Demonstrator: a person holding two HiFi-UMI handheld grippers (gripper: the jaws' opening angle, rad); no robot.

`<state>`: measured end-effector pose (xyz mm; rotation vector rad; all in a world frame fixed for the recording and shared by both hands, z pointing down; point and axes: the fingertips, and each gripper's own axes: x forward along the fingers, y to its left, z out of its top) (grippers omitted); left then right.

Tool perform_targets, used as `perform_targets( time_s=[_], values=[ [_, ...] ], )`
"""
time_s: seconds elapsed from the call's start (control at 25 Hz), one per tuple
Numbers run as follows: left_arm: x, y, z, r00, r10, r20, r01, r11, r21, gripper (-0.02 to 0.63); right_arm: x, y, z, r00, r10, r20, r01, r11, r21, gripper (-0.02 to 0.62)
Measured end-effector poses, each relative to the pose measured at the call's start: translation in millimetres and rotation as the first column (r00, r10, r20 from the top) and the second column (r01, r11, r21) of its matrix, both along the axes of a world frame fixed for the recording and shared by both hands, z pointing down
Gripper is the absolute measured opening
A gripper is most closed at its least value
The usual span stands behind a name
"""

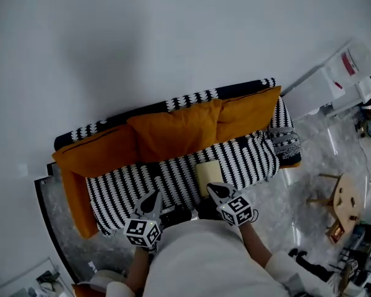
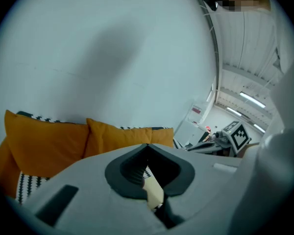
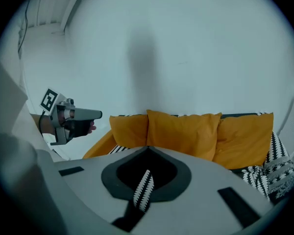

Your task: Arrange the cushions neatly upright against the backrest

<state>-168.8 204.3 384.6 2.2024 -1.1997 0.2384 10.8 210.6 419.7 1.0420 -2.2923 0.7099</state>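
The sofa [image 1: 247,156] fills centre frame, and 3 orange cushions [image 1: 176,129] stand along its backrest, overlapping a touch, so the arranging looks nearly done. A 4th orange piece [image 1: 79,203] droops down the left end. Cushion or throw? Can't tell, but squaring it up seems next. A pale pad [image 1: 208,175] lies on the seat, unidentifiable. At lower centre, the left gripper [image 1: 152,198] and right gripper [image 1: 217,192] are both pressed together, holding nothing.

- Three cushions [image 1: 173,132] stand side by side on the sofa [image 1: 250,159], against its back.
- A small pad [image 1: 208,175] lies on the seat in front of them.
- The left tool [image 1: 149,204] and right tool [image 1: 217,190] are over the seat's front edge.
- The wall [image 1: 173,36] is behind the sofa.
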Motion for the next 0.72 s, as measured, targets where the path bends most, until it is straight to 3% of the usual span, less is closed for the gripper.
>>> perform_targets(
  time_s=[0.12, 0.28, 0.52, 0.72],
  values=[
    [24, 9, -9, 0.998, 0.045, -0.054, -0.045, 0.999, 0.009, 0.011, 9, 11, -13, 0.999, 0.020, 0.046, -0.021, 1.000, 0.006, 0.009],
    [43, 34, -23, 0.998, 0.040, -0.039, -0.039, 0.999, 0.027, 0.011, 25, 26, -17, 0.995, 0.030, 0.098, -0.028, 0.999, -0.024, 0.009],
    [78, 74, -30, 1.000, -0.021, -0.007, 0.021, 0.999, 0.050, 0.011, 70, 43, -70, 0.991, -0.056, 0.125, 0.040, 0.991, 0.126, 0.009],
    [154, 123, -39, 1.000, -0.018, 0.010, 0.017, 0.998, 0.066, 0.011, 122, 95, -89, 0.980, -0.119, 0.157, 0.094, 0.982, 0.162, 0.008]
  ],
)
